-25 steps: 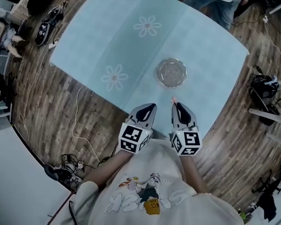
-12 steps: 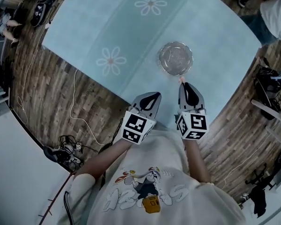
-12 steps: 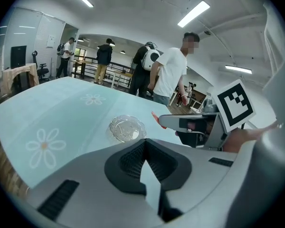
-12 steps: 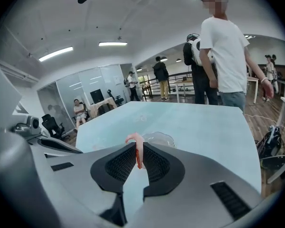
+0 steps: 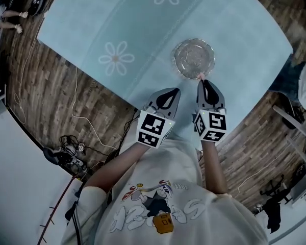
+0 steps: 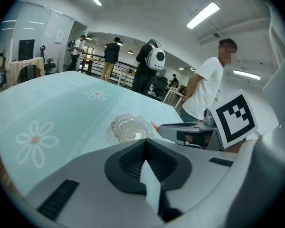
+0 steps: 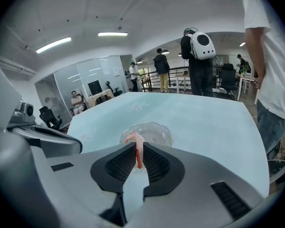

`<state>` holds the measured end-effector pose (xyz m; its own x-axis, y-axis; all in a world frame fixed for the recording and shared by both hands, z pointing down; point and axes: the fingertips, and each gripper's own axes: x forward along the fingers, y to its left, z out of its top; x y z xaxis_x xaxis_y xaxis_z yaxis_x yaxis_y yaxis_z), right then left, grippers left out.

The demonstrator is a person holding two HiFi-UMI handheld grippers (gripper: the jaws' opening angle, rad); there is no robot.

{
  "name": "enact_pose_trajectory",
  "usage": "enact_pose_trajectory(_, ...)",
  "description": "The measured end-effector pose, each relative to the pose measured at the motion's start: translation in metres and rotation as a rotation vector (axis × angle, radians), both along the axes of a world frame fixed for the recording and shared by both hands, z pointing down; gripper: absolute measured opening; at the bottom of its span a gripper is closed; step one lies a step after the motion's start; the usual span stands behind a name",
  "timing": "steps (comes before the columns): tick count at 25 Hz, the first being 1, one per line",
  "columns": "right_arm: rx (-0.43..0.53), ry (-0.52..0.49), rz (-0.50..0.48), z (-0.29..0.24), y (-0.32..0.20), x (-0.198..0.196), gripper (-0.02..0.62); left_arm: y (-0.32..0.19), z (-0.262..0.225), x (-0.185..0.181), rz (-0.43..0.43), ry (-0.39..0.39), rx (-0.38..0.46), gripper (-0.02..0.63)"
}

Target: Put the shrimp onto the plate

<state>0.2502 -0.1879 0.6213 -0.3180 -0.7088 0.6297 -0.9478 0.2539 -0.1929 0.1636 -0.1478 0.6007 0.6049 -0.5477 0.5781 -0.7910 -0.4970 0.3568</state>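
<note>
Clamped on the pink shrimp [image 7: 135, 145], the right gripper [image 5: 202, 81] has carried it forward over the blue table [image 5: 117, 24] to the glass plate's [image 5: 186, 49] near rim; the drop looks imminent. The left gripper [image 5: 169, 92] stays closed, empty.

No word or number can be read for sure anywhere. The near shirt [image 5: 158, 208] has a cartoon picture and big puffy letters across it, but they are bent and blurry, so I cannot tell what they spell. The left cube [image 5: 154, 129] on the left gripper [image 5: 168, 93] and the right cube [image 5: 210, 125] on the right gripper [image 5: 203, 80] carry black-and-white square marks, which are patterns and not letters, and the white paper [image 6: 60, 36] on the far left wall [image 6: 35, 30] is too small to read.
</note>
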Motion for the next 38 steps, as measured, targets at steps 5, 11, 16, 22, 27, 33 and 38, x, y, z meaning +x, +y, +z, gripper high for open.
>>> enact_pose_trajectory(5, -0.033, 0.029, -0.034, 0.020, -0.008, 0.002, 0.064, -0.005, 0.019, 0.000, -0.017, -0.014, -0.032, 0.008)
enact_pose_trajectory(11, -0.058, 0.056, -0.052, 0.034, -0.024, -0.001, 0.064, -0.019, 0.031, -0.007, -0.050, -0.021, -0.047, 0.008)
enact_pose_trajectory(16, -0.070, 0.061, -0.031, 0.049, -0.031, -0.002, 0.064, -0.025, 0.046, -0.013, -0.057, -0.034, -0.063, 0.008)
enact_pose_trajectory(22, -0.097, 0.033, -0.018, 0.052, -0.038, -0.003, 0.066, -0.029, 0.046, -0.011, -0.055, -0.033, -0.068, 0.008)
enact_pose_trajectory(27, -0.073, 0.048, 0.006, 0.044, -0.032, 0.003, 0.066, -0.021, 0.040, -0.006, -0.015, -0.030, -0.063, 0.008)
enact_pose_trajectory(33, -0.062, 0.047, -0.038, 0.026, -0.020, -0.009, 0.064, -0.010, 0.026, -0.007, 0.022, -0.031, -0.041, 0.007)
enact_pose_trajectory(38, -0.008, 0.048, -0.035, 0.003, -0.010, -0.019, 0.052, -0.001, 0.004, -0.010, 0.042, -0.020, 0.005, 0.008)
